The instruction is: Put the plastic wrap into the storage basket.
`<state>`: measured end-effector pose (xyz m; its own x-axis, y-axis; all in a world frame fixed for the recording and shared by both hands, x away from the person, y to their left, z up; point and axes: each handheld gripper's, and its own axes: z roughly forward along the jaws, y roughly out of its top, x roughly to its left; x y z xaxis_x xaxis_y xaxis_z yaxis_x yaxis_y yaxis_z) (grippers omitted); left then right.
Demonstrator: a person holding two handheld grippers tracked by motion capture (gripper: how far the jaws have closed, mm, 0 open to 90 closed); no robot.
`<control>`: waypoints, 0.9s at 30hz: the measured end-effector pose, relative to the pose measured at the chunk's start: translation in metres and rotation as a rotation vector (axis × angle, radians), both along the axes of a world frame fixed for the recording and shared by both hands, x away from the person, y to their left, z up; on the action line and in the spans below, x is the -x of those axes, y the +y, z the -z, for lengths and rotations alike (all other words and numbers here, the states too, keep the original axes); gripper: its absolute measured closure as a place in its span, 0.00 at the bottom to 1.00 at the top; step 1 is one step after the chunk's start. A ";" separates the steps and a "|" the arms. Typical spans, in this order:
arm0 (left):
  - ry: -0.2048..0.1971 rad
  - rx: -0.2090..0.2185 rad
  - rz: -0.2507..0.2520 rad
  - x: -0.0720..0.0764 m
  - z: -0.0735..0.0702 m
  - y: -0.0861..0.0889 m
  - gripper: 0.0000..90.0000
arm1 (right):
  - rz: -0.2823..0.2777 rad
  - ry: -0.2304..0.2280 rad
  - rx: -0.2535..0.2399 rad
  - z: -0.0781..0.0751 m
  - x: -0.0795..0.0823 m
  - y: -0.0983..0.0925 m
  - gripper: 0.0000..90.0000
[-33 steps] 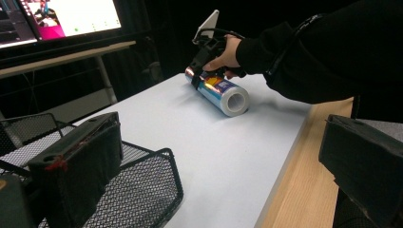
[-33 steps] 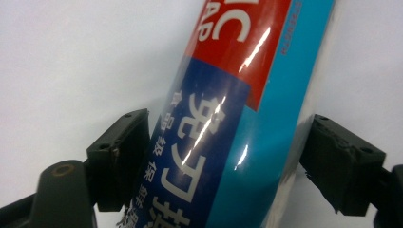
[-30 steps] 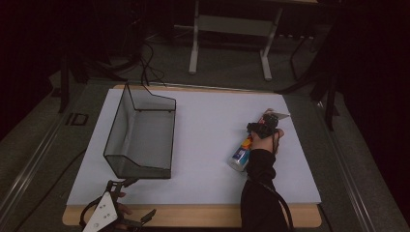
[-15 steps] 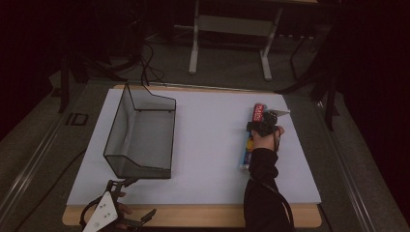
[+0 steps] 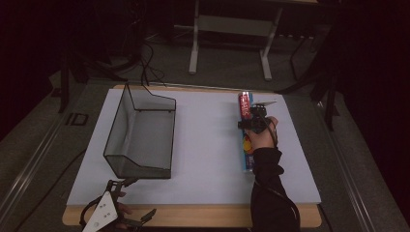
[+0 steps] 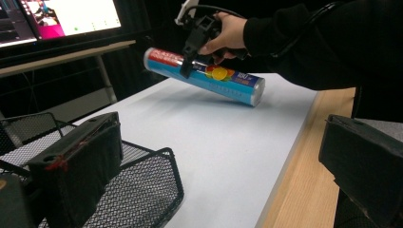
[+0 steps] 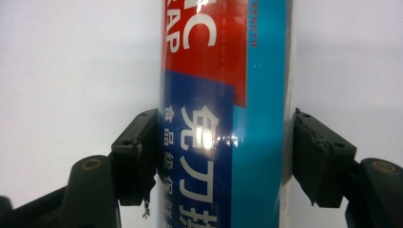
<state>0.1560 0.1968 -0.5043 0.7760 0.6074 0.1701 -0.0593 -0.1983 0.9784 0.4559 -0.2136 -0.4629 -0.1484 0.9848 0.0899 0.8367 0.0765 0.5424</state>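
We had the long blue-and-red cylindrical tube of food wrap (image 5: 247,137) clamped in the right gripper (image 5: 255,122), whose jaws had just been closing and now pressed on the tube's two sides, near its red end rather than at the middle. The tube hung clear of the white table top, tilted, over the part near the right edge, its capped end drooping toward the near edge. We judged it light and stiff, a smooth glossy cylinder that could slip or swing in the pads; with the hold off centre the longer end wanted to sag, so a grip nearer the middle would have carried it more level. Toward the left edge stood the black wire-mesh basket (image 5: 140,133), empty and well apart from the tube. At the near left corner the left gripper (image 5: 112,212) rested over the wooden rim of the table (image 5: 203,215), its black jaws standing wide apart with nothing between them.
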 end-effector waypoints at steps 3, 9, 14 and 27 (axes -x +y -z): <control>-0.001 0.000 -0.001 0.000 0.000 0.000 0.01 | -0.085 -0.019 0.034 -0.007 0.005 0.006 0.35; 0.002 -0.003 0.000 -0.001 0.000 0.000 0.02 | -0.265 -0.041 0.091 -0.014 0.017 0.020 0.35; 0.003 -0.003 0.003 -0.001 0.000 -0.001 0.02 | -0.365 -0.043 0.116 -0.014 0.026 0.034 0.35; 0.001 -0.007 0.006 -0.001 0.001 -0.001 0.01 | -0.604 0.015 0.187 -0.001 0.033 0.067 0.35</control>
<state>0.1567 0.1963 -0.5049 0.7795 0.6018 0.1738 -0.0597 -0.2049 0.9770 0.4231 -0.1471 -0.4617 -0.6828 0.7273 -0.0689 0.6241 0.6298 0.4625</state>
